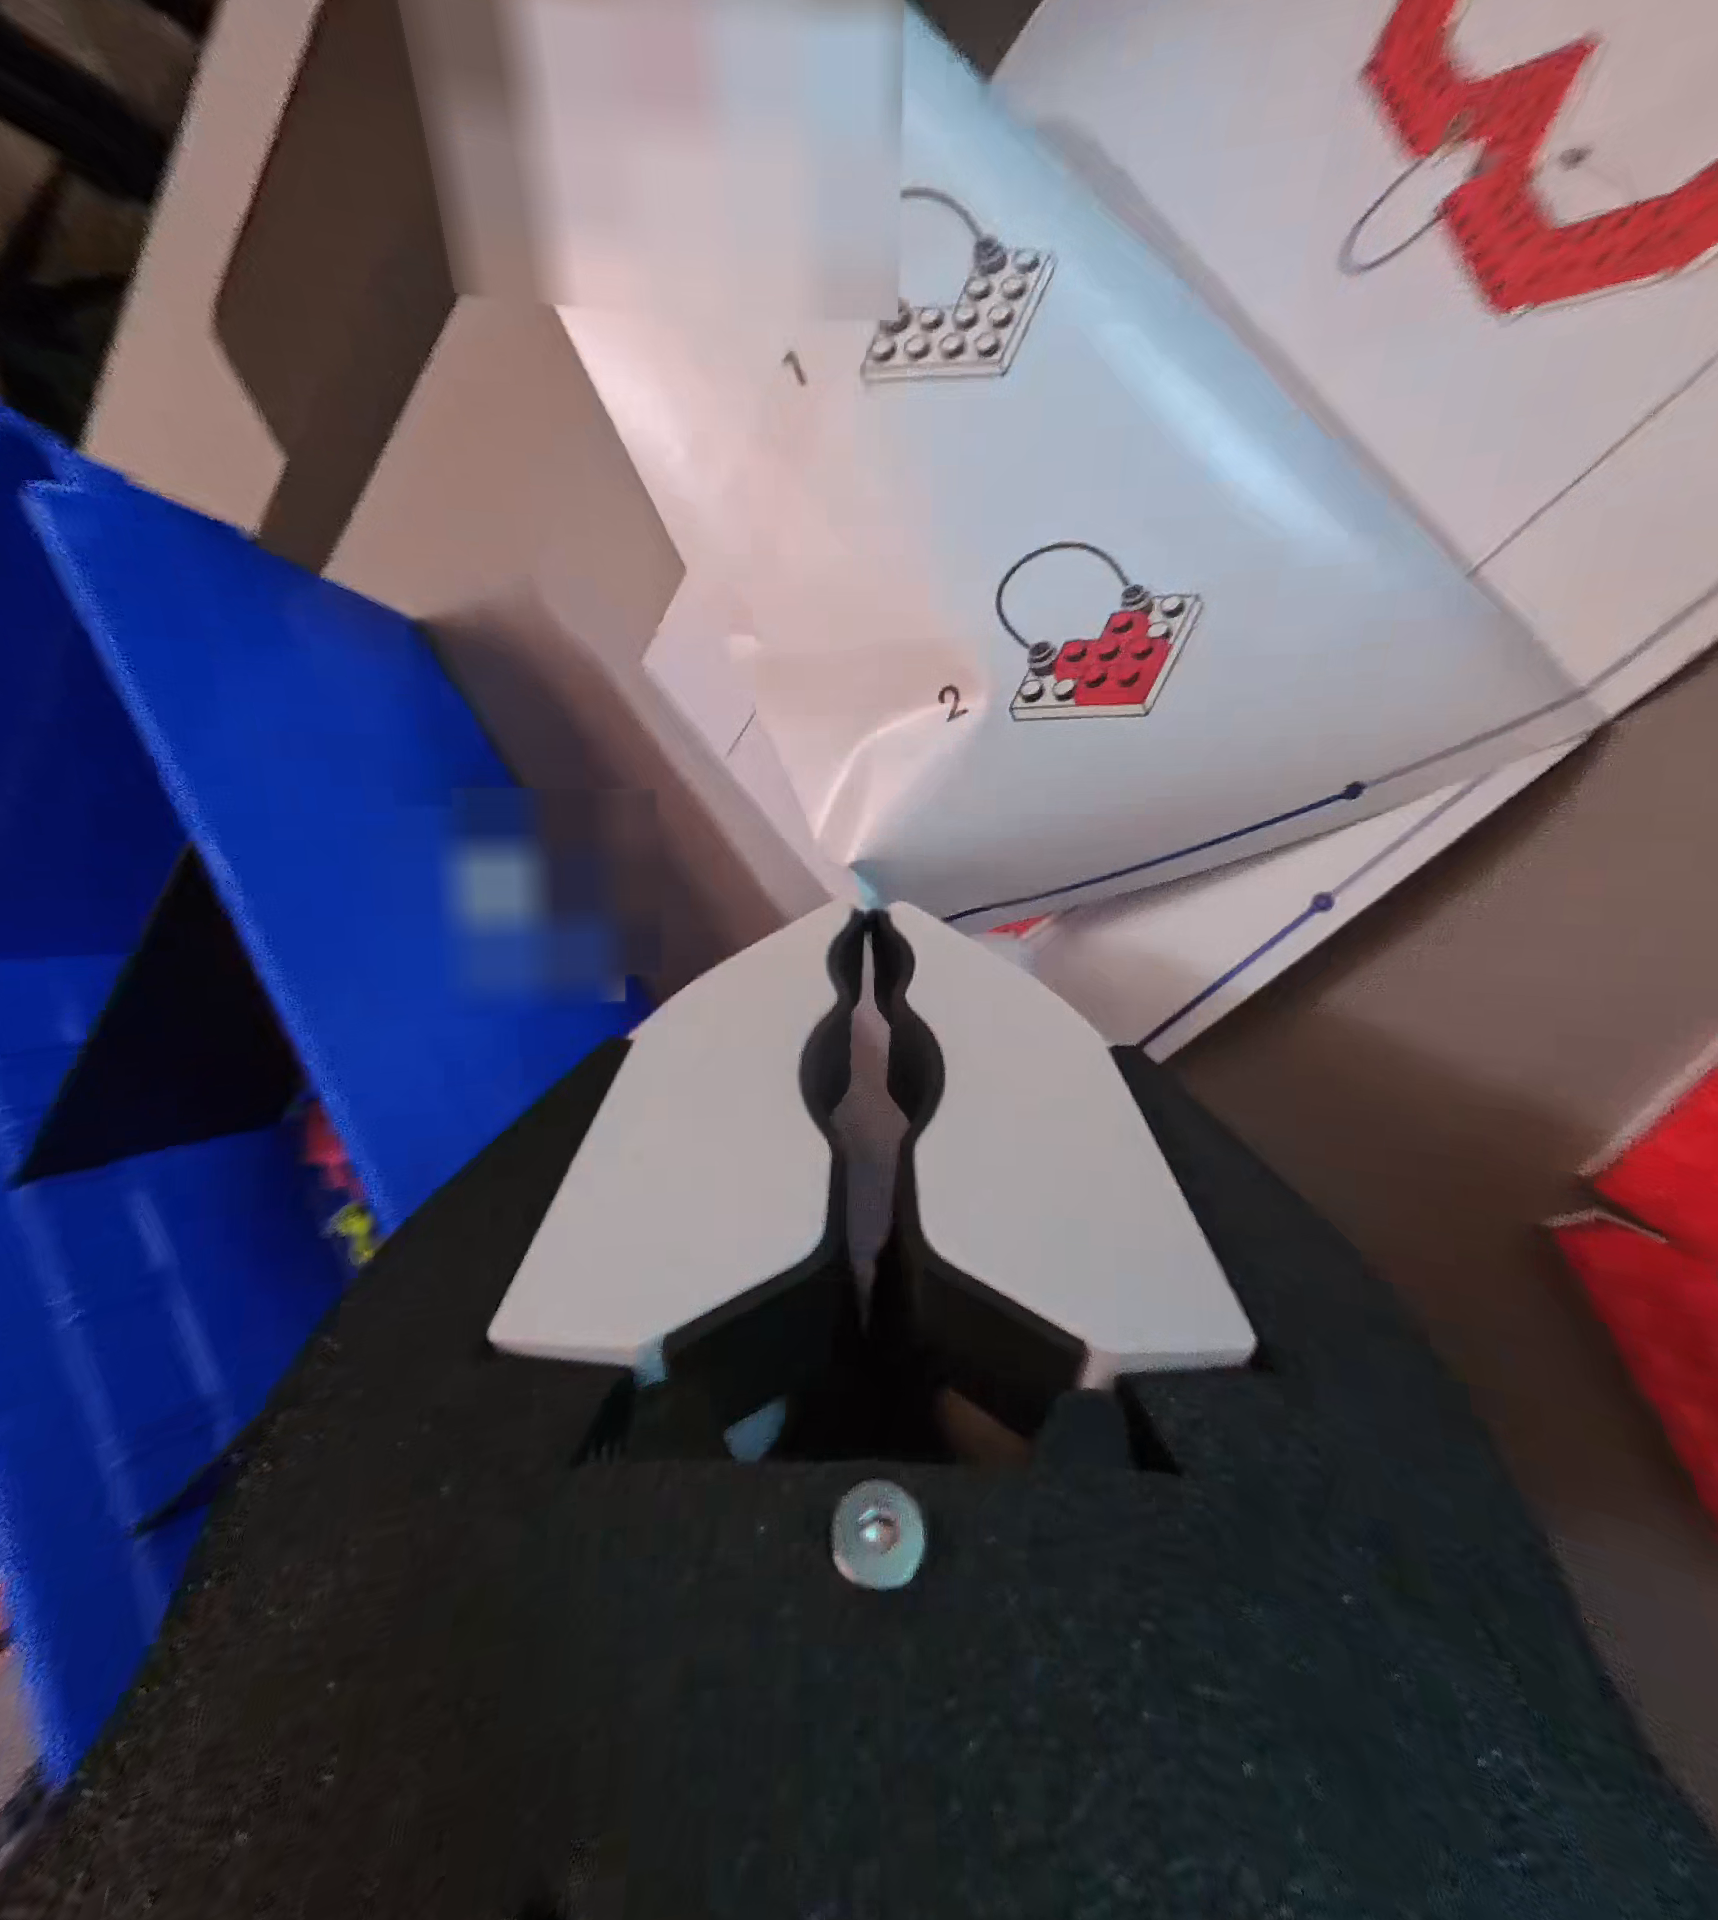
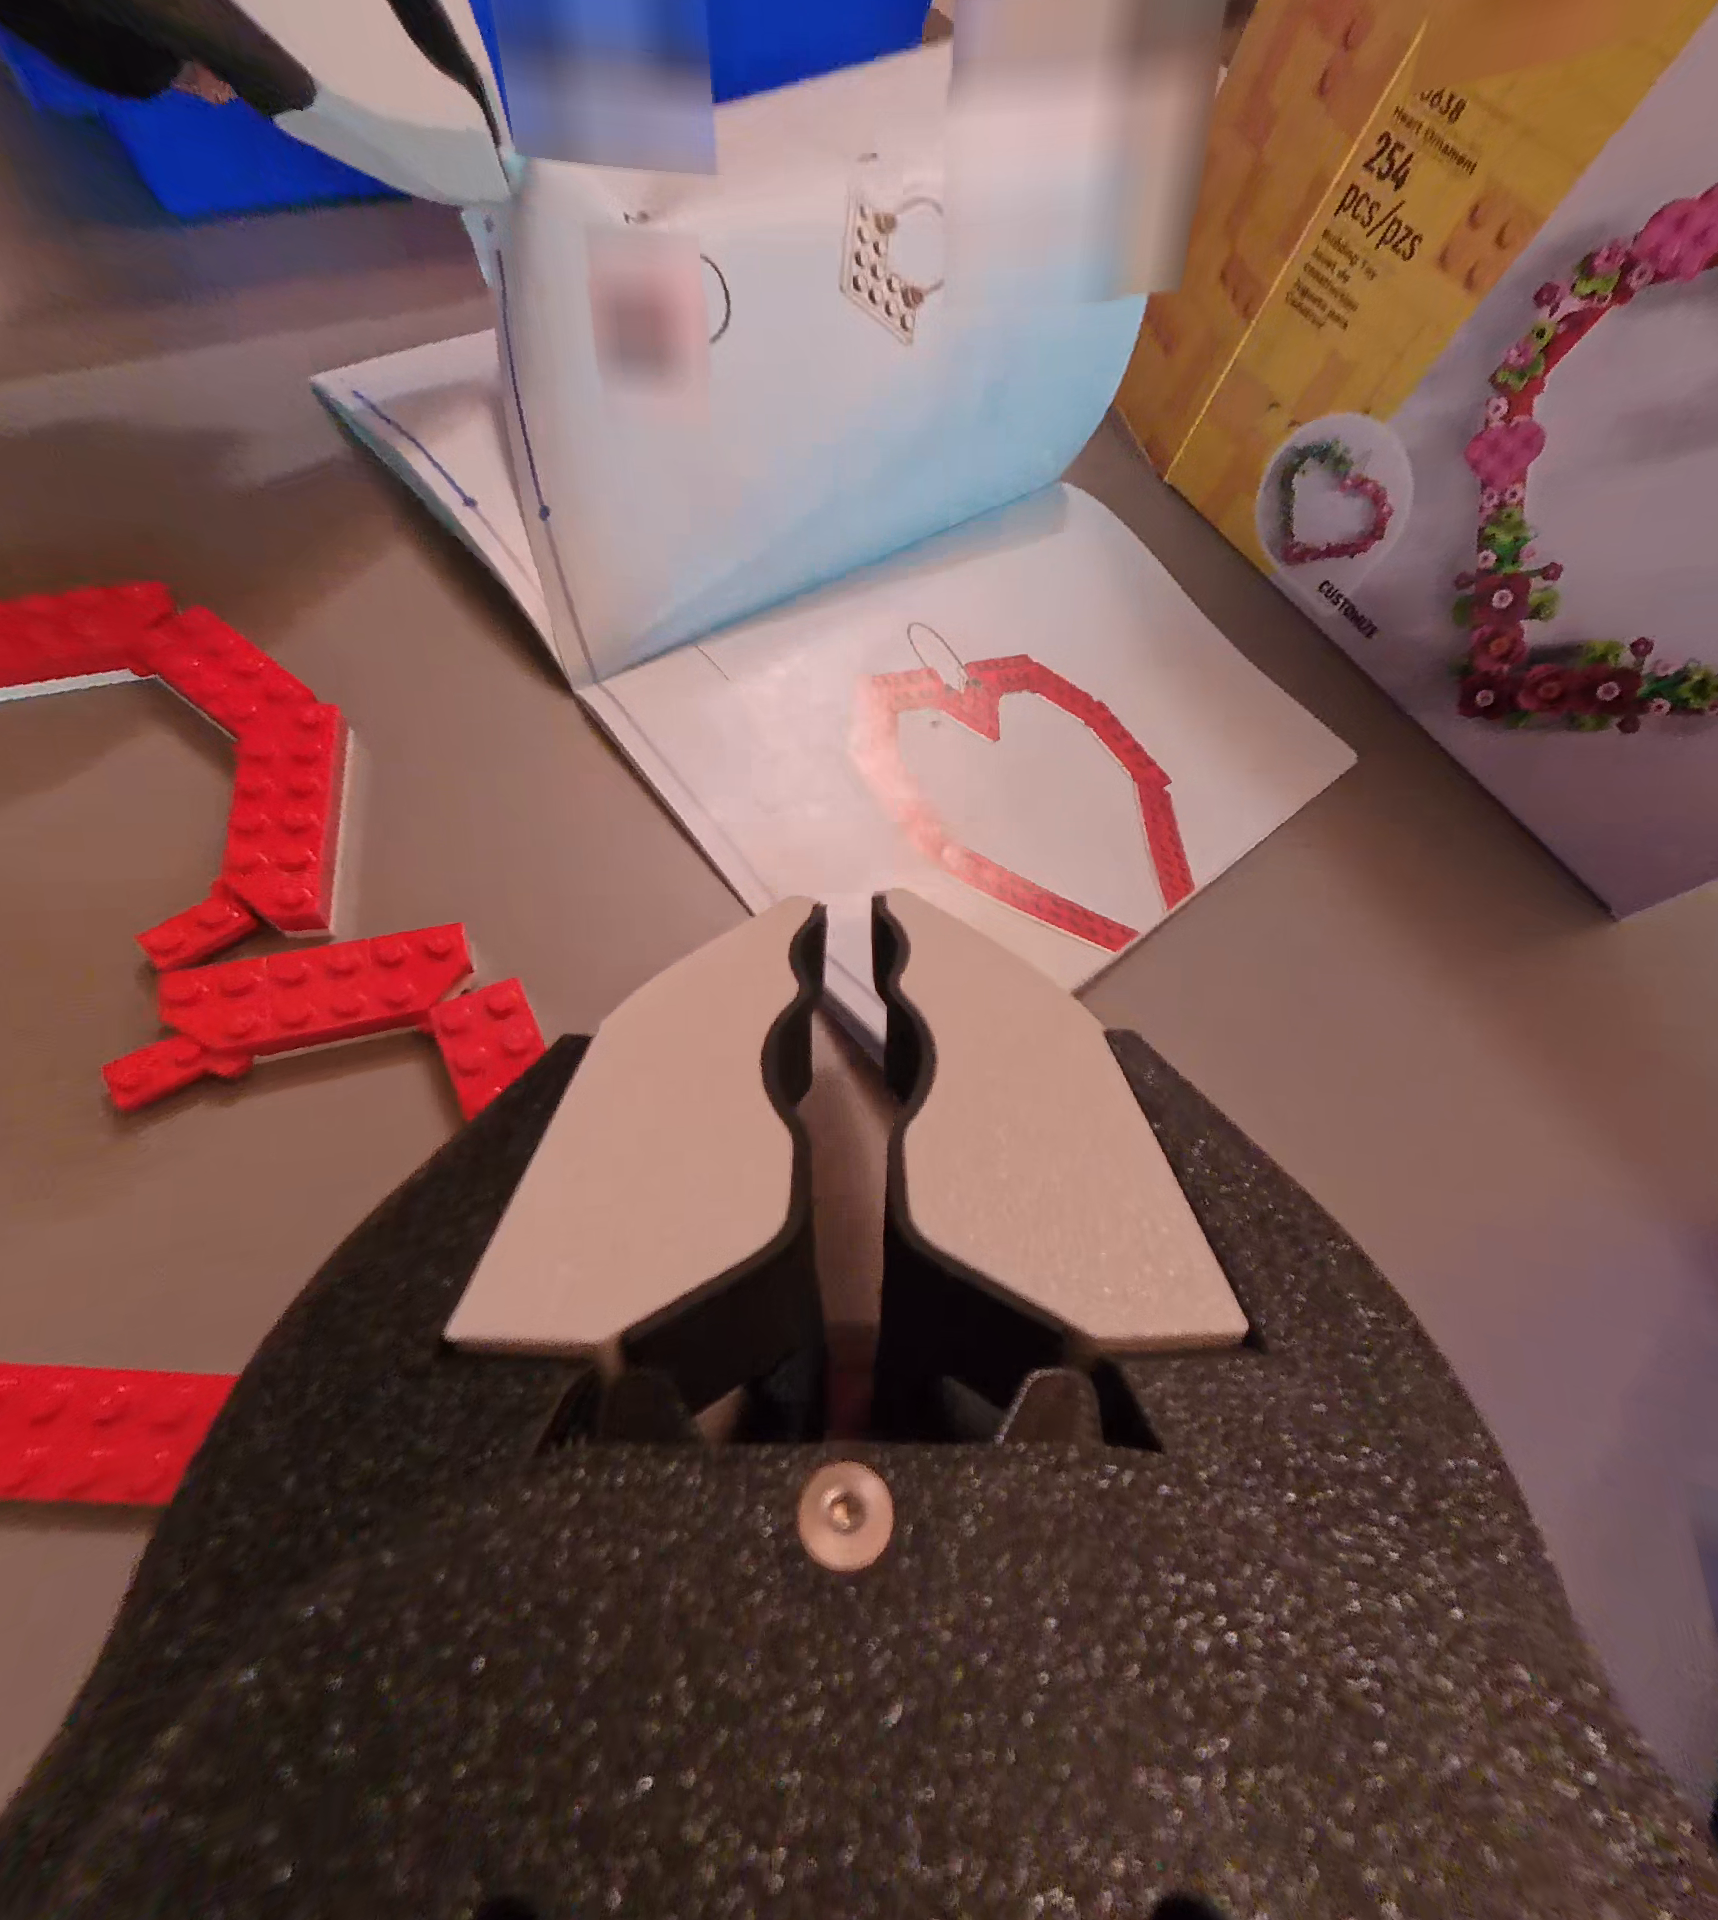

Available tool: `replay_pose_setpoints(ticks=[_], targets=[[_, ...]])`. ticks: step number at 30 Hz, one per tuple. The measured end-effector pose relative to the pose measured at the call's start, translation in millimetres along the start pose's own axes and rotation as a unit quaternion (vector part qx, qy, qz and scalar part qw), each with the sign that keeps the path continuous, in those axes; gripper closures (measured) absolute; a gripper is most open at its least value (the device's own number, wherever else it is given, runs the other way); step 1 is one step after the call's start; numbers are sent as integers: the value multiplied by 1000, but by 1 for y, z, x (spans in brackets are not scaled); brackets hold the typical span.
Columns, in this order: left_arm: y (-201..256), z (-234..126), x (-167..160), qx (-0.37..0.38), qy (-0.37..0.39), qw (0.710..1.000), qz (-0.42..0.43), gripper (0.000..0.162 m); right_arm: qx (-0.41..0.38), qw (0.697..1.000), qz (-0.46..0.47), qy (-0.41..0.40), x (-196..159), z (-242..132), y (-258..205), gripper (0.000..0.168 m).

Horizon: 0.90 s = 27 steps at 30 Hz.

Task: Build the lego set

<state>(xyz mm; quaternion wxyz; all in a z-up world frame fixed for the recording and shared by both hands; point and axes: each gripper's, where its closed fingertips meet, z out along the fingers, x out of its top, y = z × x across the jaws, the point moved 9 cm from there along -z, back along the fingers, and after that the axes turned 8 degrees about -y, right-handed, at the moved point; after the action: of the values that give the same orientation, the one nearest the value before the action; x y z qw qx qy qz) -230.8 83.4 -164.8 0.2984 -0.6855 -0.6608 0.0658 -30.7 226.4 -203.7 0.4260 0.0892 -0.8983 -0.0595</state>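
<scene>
Two handheld grippers work over a brown bench (image 2: 1354,1091) strewn with parts of a lego set.

The left gripper (image 1: 867,914) has its jaws pinched tight on the corner of a page (image 1: 1094,769) of the instruction booklet (image 2: 990,790). The page is lifted off the booklet and curls upward from the jaws, its free end arching away toward the top of the left wrist view. The booklet itself lies open and flat on the bench, its spine running diagonally away from the right gripper.

The right gripper (image 2: 847,914) hovers just over the near edge of the booklet. Its jaws stand a narrow slit apart and hold nothing.

To the left of those jaws, on the bench, lies a red lego frame (image 2: 252,748), a flat angular band of studded plates. Near it sit loose red plates (image 2: 315,987), the longest lying roughly crosswise to the gripper's fingers. A long red strip (image 2: 55,1444) lies nearer still, also crosswise, partly hidden by the gripper body.

To the right of the booklet stands the set's box (image 2: 1561,468), upright, yellow on one side. A blue bin (image 1: 159,831) sits beyond the booklet.
</scene>
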Motion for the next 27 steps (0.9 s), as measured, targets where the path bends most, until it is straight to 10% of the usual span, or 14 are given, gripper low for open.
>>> replay_pose_setpoints(ticks=[12, 27], targets=[[-10, -7, -10, 108, -51, 993, 15, 153, 55, 997, -8, -53, 18, 9, -1, 156], [44, -33, -8, -70, 108, 988, 89, 152, 173, 982, -30, -76, 95, 114, 5, 161]])
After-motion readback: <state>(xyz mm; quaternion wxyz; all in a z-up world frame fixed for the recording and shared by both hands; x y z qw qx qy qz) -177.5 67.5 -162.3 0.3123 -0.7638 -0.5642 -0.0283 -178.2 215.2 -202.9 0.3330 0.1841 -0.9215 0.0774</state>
